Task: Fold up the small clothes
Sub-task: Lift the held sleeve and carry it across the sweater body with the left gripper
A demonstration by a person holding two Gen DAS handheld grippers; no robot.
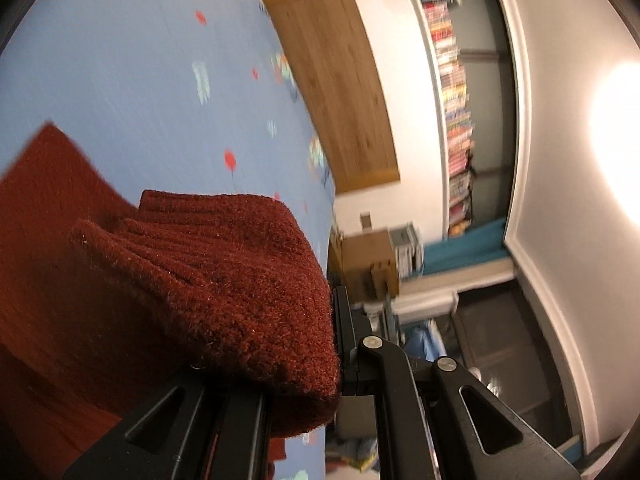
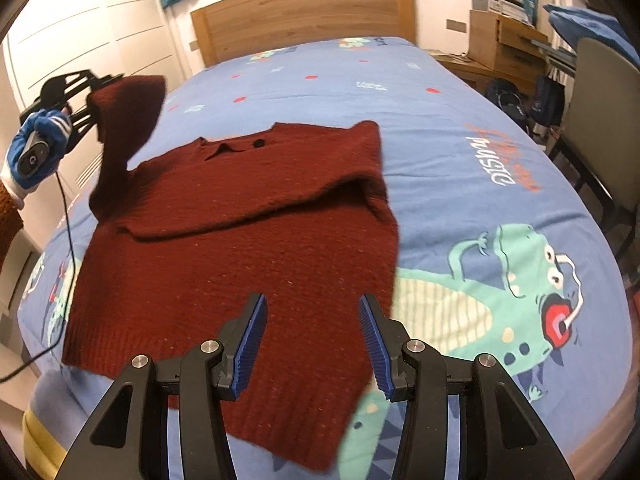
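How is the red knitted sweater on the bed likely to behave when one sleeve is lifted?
Probably floppy: the sleeve droops from the left gripper. The fuzzy sweater likely grips rather than slips, and should drag on the bedspread.

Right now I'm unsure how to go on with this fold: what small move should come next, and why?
Probably carry the left gripper across and lay its sleeve on the sweater. That sleeve is lifted clear, the other sleeve already lies folded across the chest, and the right gripper is open, holding nothing.
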